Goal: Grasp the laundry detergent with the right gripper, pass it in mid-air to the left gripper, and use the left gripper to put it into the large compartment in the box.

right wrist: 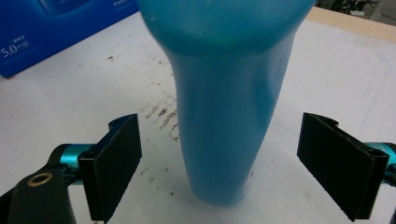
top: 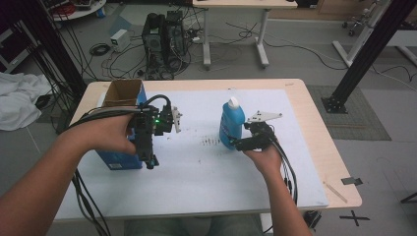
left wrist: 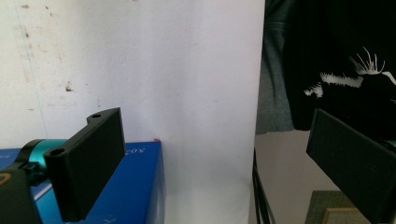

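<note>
Blue bottle (top: 232, 123) with a white cap is seen standing upright near the middle of the high view, on the white sheet (top: 196, 172) that covers the table (top: 314, 123). In the right gripper view, the blue bottle (right wrist: 224, 112) is set between the two black jaws, and a gap is left on each side, so the bottle is not touched. The right gripper (top: 235, 143) is held wide open at the bottle's lower part. Small dark specks (top: 210, 142) are seen on the sheet just left of the bottle.

The left gripper (top: 151, 163) is held at the left of the high view, pointed down, in front of a blue box (top: 120, 157) with an open brown top. In the left gripper view its jaws are spread wide apart with nothing between them, and the blue box (left wrist: 130, 186) is seen at the lower left.
</note>
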